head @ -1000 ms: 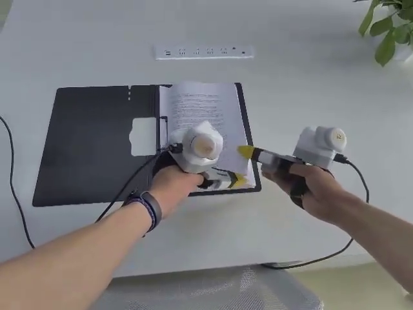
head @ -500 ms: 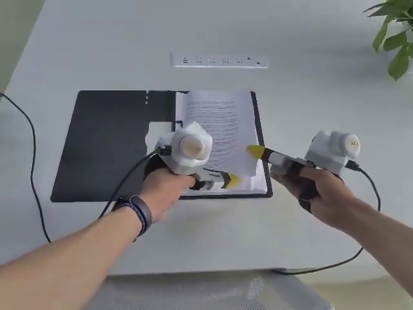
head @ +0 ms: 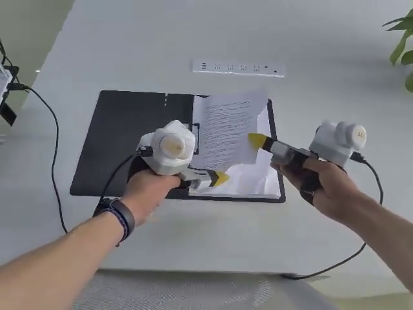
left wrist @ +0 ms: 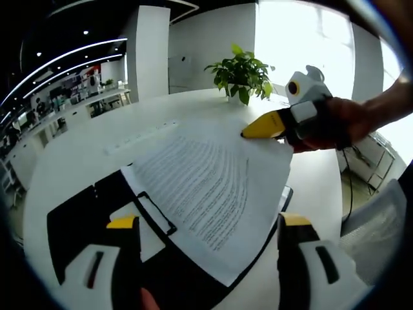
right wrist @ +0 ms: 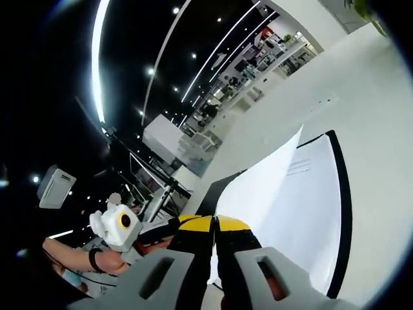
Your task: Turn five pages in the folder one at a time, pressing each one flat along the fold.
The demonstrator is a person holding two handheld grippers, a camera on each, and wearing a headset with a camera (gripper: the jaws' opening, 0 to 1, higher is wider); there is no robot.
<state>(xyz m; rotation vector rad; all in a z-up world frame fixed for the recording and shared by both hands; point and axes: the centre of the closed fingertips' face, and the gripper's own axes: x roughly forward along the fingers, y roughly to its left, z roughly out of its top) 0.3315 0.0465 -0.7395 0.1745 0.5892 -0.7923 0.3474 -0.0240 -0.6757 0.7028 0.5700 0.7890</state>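
Note:
A black folder (head: 122, 132) lies open on the white table, printed pages stacked on its right half. The top page (head: 226, 129) is lifted off the stack by its right edge. My right gripper (head: 259, 141) is shut on that edge, its yellow tips pinching the paper (right wrist: 258, 187). In the left gripper view the raised page (left wrist: 213, 187) spans the gap between my jaws, with the right gripper (left wrist: 264, 126) holding its far corner. My left gripper (head: 218, 179) is open, low over the folder's near edge, below the lifted sheet.
A white power strip (head: 239, 67) lies beyond the folder. A potted plant (head: 403, 39) stands at the far right, seen also as the plant (left wrist: 242, 72) in the left gripper view. Black cables (head: 55, 148) trail over the table's left side.
The right gripper has raised the top page's right edge off the stack and carried it leftward. The left gripper stays near the folder's bottom edge. The head camera has shifted.

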